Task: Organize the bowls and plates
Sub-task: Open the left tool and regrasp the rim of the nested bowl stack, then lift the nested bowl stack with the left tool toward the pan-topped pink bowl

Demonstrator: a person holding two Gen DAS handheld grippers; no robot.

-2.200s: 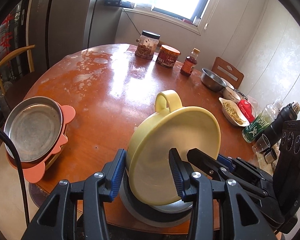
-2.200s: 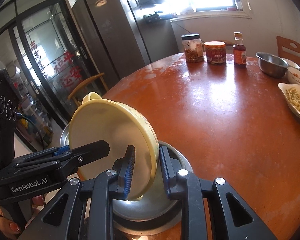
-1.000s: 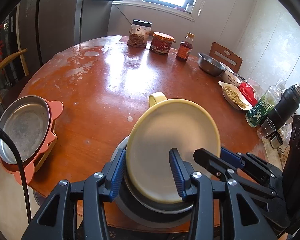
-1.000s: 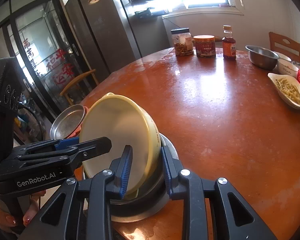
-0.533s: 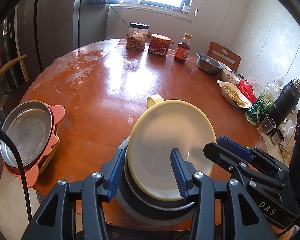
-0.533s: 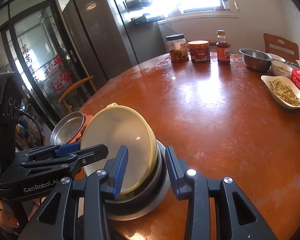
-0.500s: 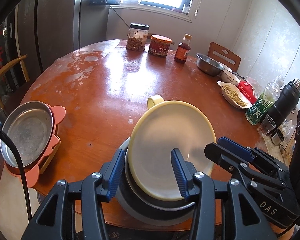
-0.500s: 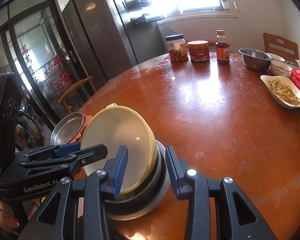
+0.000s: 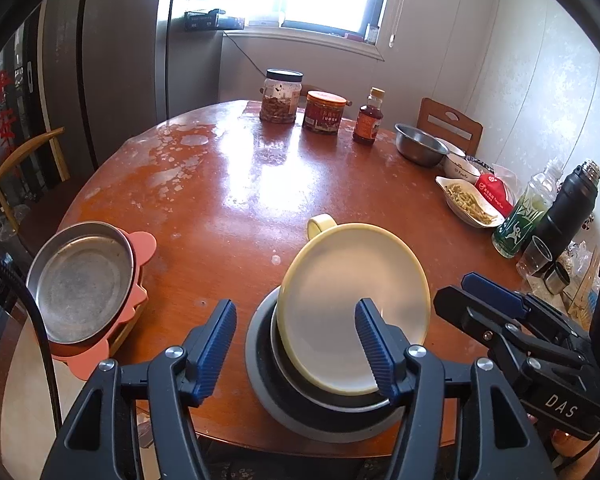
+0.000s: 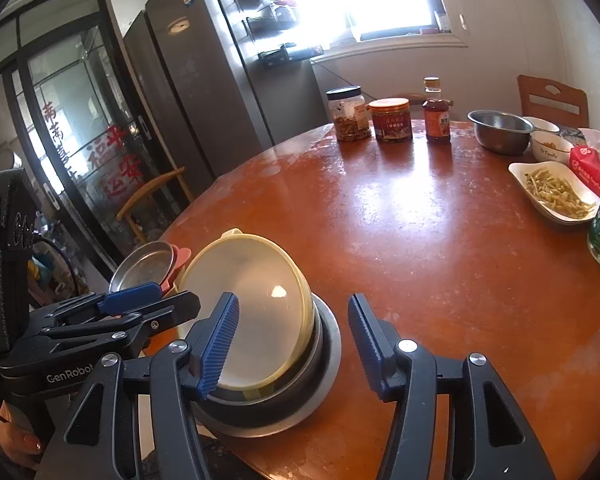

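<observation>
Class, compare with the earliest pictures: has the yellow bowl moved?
Yes. The yellow bowl has tipped down, settling lower into the steel bowl beneath it.

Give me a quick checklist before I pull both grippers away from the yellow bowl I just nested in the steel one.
1. Left gripper jaws opening, pads off the yellow bowl: ok.
2. Right gripper jaws opening, nothing pinched: ok.
3. Yellow bowl resting inside the steel bowl: ok, though it sits tilted.
4. Whether it stays put untouched: cannot tell.
5. Stack on the table, not over the edge: ok, but close to it.
</observation>
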